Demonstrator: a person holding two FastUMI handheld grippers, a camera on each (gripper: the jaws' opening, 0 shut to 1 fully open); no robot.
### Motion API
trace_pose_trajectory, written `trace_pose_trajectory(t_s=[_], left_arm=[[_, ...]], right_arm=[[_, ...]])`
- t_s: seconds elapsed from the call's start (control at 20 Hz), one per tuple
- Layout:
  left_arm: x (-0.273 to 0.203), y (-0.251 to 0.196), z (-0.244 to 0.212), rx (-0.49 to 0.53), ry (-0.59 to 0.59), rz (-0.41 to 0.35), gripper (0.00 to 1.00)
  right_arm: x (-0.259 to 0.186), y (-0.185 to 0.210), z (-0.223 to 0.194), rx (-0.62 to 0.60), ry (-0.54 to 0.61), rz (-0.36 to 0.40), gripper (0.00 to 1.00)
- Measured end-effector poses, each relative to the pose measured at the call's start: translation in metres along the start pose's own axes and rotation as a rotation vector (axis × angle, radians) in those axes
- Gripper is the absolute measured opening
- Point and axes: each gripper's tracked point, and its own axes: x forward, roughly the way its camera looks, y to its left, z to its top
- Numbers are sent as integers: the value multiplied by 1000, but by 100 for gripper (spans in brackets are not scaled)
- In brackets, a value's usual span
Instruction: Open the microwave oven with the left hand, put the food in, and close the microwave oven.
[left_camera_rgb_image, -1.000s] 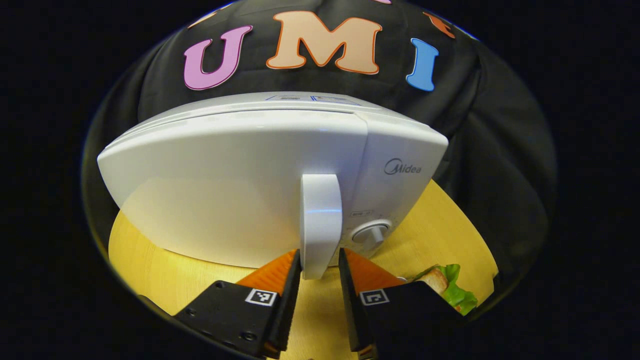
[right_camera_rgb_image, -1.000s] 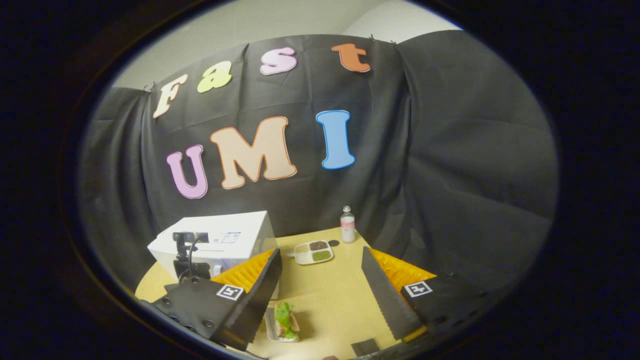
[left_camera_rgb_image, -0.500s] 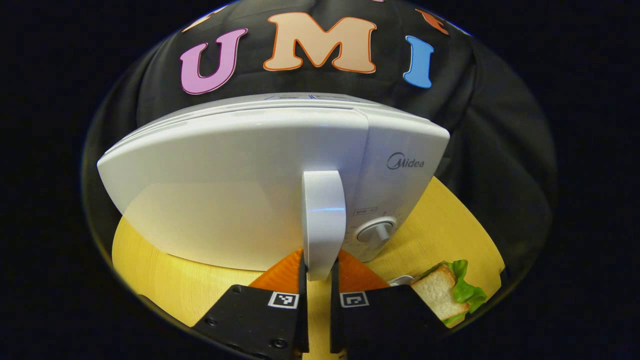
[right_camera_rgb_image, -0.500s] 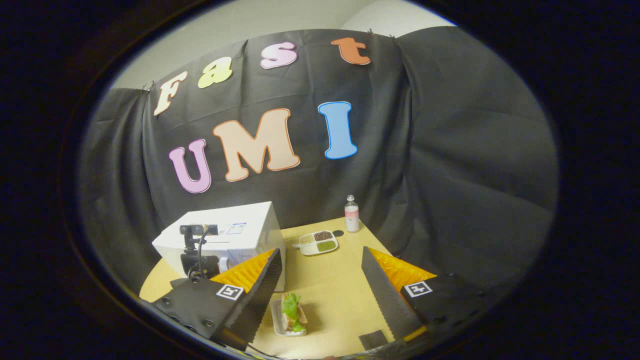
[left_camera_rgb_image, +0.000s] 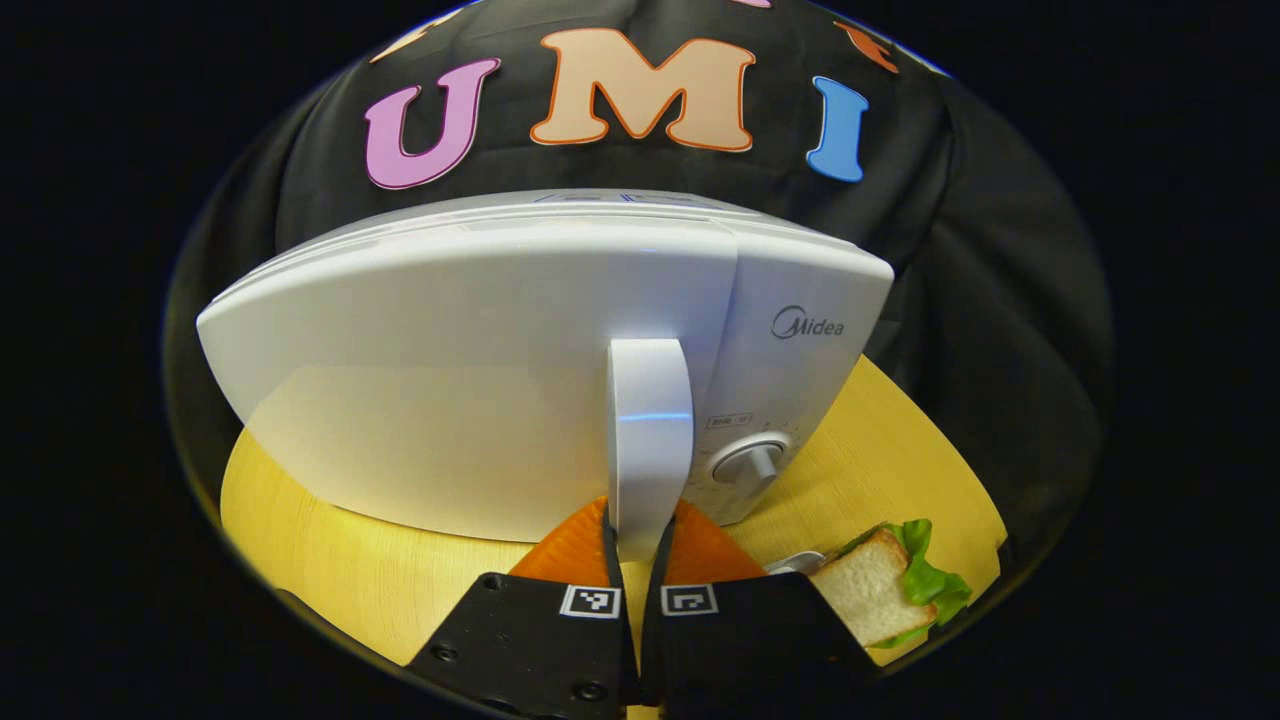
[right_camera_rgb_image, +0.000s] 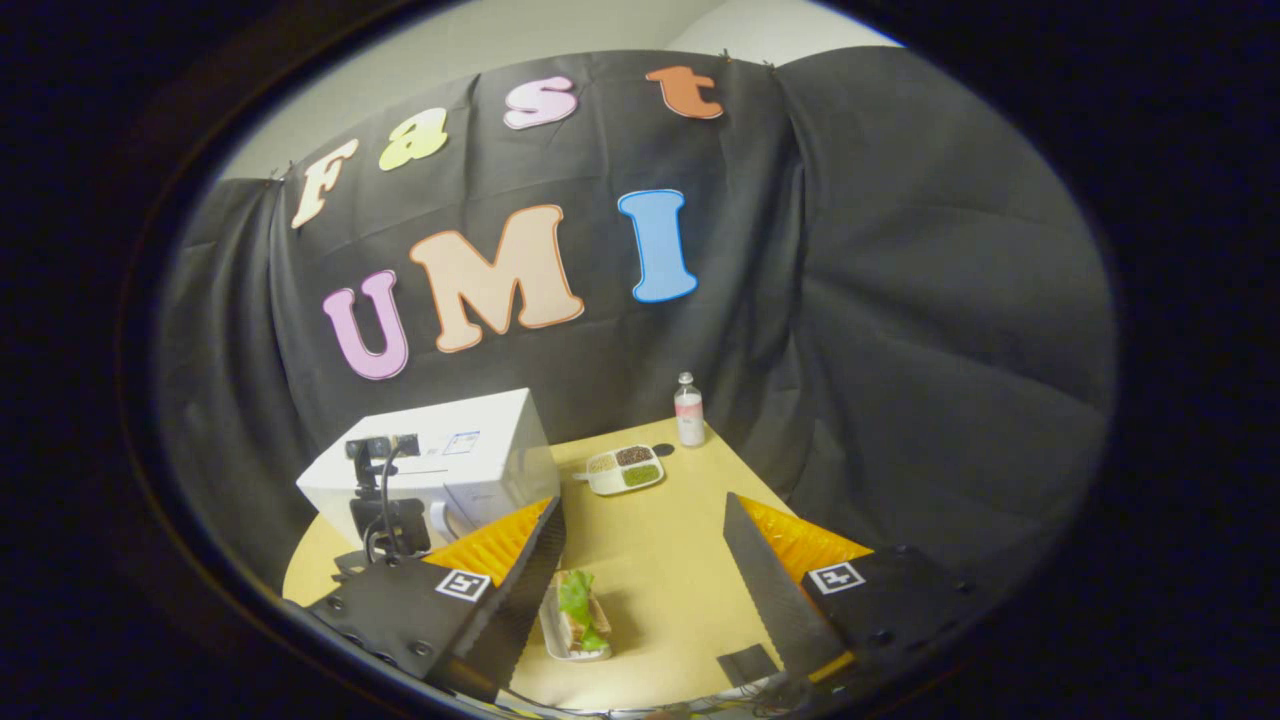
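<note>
Left gripper (left_camera_rgb_image: 634, 590) clamps the door handle (left_camera_rgb_image: 648, 440) of the white microwave oven (left_camera_rgb_image: 480, 370), door shut | right gripper (right_camera_rgb_image: 645, 580) hangs open above the table (right_camera_rgb_image: 660, 560) | sandwich (right_camera_rgb_image: 578, 615) lies on its plate (right_camera_rgb_image: 552, 632) just right of the oven.

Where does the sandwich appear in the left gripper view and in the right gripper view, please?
Left gripper view: the sandwich lies at lower right, right of the left gripper.
Right gripper view: it lies at lower centre, beside the right gripper's left finger.
Shared landmark: the white microwave oven.
</note>
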Motion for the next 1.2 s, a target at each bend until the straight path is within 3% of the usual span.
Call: trace_pose_trajectory(t_s=[0.05,0.1,0.25,0.3,0.35,0.6,0.75,0.9,0.95,1.0,1.2], left_arm=[[-1,0,0,-8,-2,3,1],[-10,0,-9,-24,28,9,1],[-43,3,-26,25,-18,-28,0],[-50,4,-33,18,-9,-44,0],[-57,4,-39,3,4,-62,0],[-77,10,-51,31,30,-76,13],[-87,15,-55,-15,38,-75,20],[-96,23,-60,-91,37,-73,39],[-99,27,-62,-96,40,-63,42],[-102,33,-64,-91,41,-52,51],[-120,48,-69,-81,42,-21,77]], right_arm=[[0,0,-1,-5,0,-6,92],[-1,-1,-3,-11,3,-12,99],[2,0,-9,-16,21,-19,99],[4,4,-13,-19,31,-7,92],[6,8,-15,-27,38,6,99],[12,26,-30,-68,81,72,99],[13,40,-35,-67,97,114,99],[14,50,-42,-63,112,141,99],[13,53,-42,-62,113,148,99],[14,54,-45,-59,116,153,92],[18,61,-54,-50,143,176,92]])
